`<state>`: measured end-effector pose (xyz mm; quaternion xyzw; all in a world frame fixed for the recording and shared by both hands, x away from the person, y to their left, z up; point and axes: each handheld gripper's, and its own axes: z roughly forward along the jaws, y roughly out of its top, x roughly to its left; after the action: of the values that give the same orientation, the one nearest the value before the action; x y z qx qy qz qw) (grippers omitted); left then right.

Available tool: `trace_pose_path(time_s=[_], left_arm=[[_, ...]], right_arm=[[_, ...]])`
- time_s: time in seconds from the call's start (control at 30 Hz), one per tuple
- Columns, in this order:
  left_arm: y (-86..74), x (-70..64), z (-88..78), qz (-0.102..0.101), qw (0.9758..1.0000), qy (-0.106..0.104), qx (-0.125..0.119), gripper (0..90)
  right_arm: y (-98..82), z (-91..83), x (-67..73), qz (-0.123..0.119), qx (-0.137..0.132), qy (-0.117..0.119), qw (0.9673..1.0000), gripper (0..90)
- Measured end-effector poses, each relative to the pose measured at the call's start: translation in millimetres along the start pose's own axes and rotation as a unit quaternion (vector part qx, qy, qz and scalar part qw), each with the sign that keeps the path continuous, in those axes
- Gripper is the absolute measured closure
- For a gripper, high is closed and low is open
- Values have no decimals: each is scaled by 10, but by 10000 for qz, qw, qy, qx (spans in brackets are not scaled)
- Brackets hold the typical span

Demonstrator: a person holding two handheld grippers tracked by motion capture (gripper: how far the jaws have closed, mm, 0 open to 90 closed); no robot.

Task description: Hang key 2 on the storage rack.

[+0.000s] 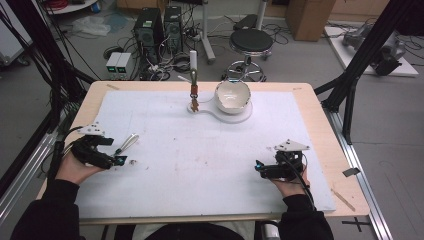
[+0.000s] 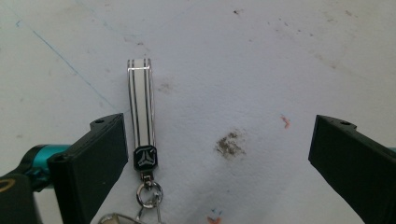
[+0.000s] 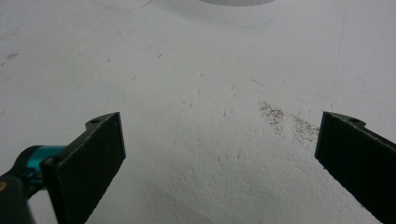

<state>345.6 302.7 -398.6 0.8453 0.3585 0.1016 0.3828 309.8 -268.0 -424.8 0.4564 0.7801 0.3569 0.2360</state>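
Left gripper view shows my left gripper (image 2: 219, 154) spread wide over the white worktop (image 2: 261, 60), with the striped key strap (image 2: 140, 107) lying flat just beside its left jaw, not centred between the two. If I close from here, I judge that jaw would land on the strap or nudge it aside, and the thin strap could slip. My right gripper (image 3: 219, 158) hangs released, well apart.

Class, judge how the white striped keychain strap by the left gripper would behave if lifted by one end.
The white striped keychain strap looks thin, so probably floppy and light. Its metal ring would likely dangle and swing.
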Motion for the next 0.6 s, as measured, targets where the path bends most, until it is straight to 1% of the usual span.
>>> trace_pose_path(time_s=[0.1,0.2,0.23,0.3,0.33,0.37,0.4,0.47,0.53,0.57,0.6], left_arm=[[46,57,88,-47,9999,27,162,51],[75,160,173,-150,9992,101,352,51],[89,200,205,-183,9989,98,410,52],[117,285,268,-295,9983,27,501,81],[134,322,295,-312,9980,41,554,87],[141,345,317,-350,9978,60,552,97],[143,376,336,-380,9977,13,562,116],[142,419,379,-402,9968,53,689,130],[145,450,409,-417,9962,39,768,150],[152,459,414,-416,9963,61,750,152],[159,468,411,-425,9967,34,686,165]], right_arm=[[1,-11,1,-4,-43,-10,10000,8],[2,-17,-2,-2,-78,-18,10000,8],[3,-18,-3,-2,-90,-17,10000,8],[4,-12,1,-22,-90,-22,10000,8],[6,-7,2,-50,-84,-36,9999,8],[7,-1,7,-73,-69,-60,9999,8],[8,6,7,-114,-64,-64,9999,8],[8,7,15,-109,-57,-73,9999,8],[9,2,9,-117,-93,-76,9999,8],[10,-2,5,-113,-104,-69,9999,8],[10,-3,2,-109,-118,-71,9998,8]])
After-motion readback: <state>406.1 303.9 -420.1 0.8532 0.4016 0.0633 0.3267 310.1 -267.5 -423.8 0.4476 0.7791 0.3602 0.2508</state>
